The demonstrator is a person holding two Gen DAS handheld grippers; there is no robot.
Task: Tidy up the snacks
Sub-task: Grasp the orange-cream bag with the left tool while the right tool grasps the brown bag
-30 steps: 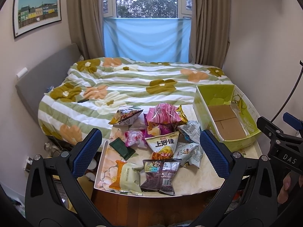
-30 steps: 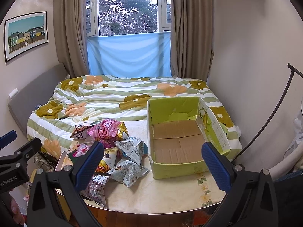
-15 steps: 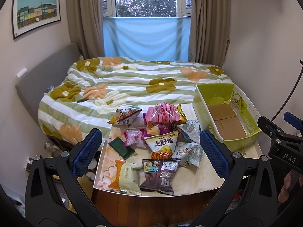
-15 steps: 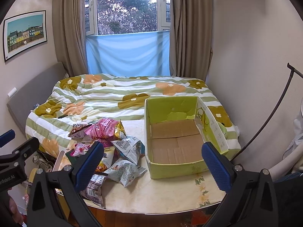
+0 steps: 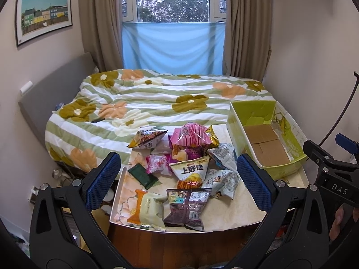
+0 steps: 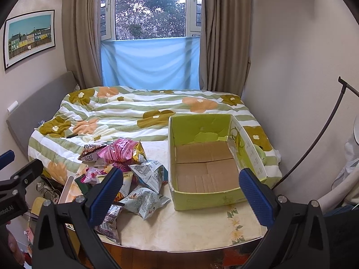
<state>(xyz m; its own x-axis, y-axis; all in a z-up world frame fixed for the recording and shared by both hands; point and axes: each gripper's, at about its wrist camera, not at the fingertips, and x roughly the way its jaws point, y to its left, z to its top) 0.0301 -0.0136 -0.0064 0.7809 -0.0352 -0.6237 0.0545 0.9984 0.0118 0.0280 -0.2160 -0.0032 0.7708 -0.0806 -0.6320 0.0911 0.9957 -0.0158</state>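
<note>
- Left wrist view: the left tool point(image 5: 178, 183) hangs above the near edge of the tabletop point(image 5: 235, 208), its blue pads spread wide with nothing between them.
- Right ahead of it lies the snack pile point(image 5: 188, 159) — a white Oishi bag point(image 5: 189, 171) in the middle, a pink bag point(image 5: 193, 135) on top at the back, a purple bag point(image 5: 187, 206) and an orange-and-cream bag point(image 5: 145, 208) nearest the edge.
- A flat dark green packet point(image 5: 143, 176) lies at the pile's left; two pale printed bags point(image 5: 221, 180) lie at its right, towards the box.
- The green cardboard box point(image 5: 280, 170) stands on the tabletop right of the pile, open-topped, bare cardboard at the bottom.
- At the far right edge the right tool point(image 5: 329, 163) shows side-on.
- Right wrist view: the right tool point(image 6: 180, 192) is also wide open and holds nothing — it faces the green box point(image 6: 202, 199), which sits just ahead, between its pads.
- The snacks point(image 6: 125, 168) lie heaped left of the box, close against its wall.
- Behind the tabletop lies a bed point(image 6: 134, 114) under a flowered quilt.
</note>
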